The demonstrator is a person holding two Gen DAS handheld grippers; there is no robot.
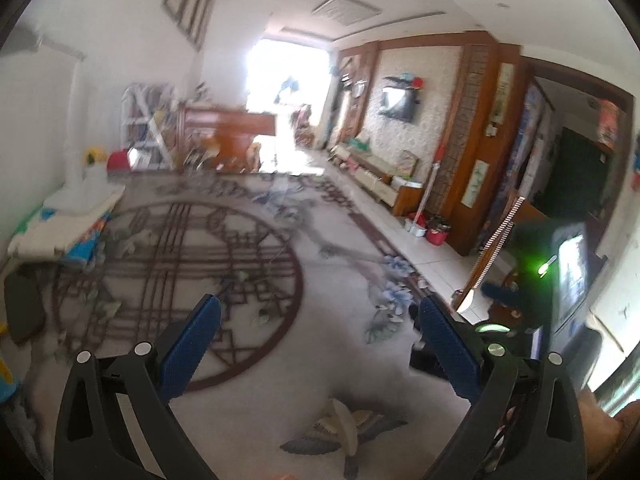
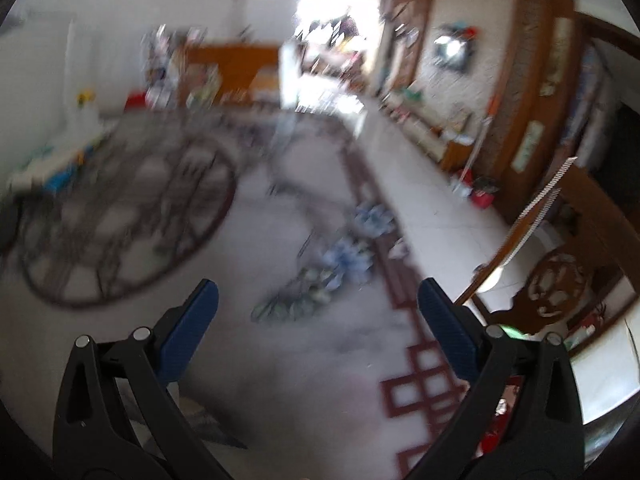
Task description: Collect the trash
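Trash is lost in blur over the rug; both grippers gape, holding nothing.

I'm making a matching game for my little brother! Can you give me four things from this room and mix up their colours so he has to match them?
Things:
1. gripper pads
2. bucket by the wall
3. big ring pattern on the rug
4. TV wall frame

Colours:
A. dark maroon
B. blue
C. brown wood
D. red

Pairs: 1-B, 2-D, 3-A, 4-C
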